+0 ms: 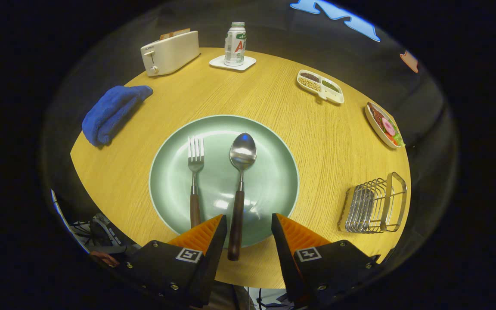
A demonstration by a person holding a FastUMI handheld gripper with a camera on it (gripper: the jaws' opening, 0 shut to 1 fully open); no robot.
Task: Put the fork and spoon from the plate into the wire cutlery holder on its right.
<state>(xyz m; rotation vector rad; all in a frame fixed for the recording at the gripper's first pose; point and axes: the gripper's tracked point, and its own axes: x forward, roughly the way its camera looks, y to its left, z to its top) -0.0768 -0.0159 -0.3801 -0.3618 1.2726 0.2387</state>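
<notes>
A pale green plate (269,172) lies on the round wooden table just ahead of my fingers. On it a fork (195,172) and a spoon (241,172) lie side by side, both with dark wooden handles pointing toward me. The spoon's handle end hangs over the plate's near rim and sits in the gap between my fingertips, untouched. The fork's handle end runs behind my left finger (205,234). My gripper (248,224) is open above the plate's near rim. The wire cutlery holder (375,204) stands to the right of the plate, near the table's edge.
Beyond the plate stand a white toaster (170,52) and a bottle (235,43) on a white coaster. A folded blue cloth (110,113) lies far left. A divided snack dish (320,86) and a dish of food (385,125) sit at the far right.
</notes>
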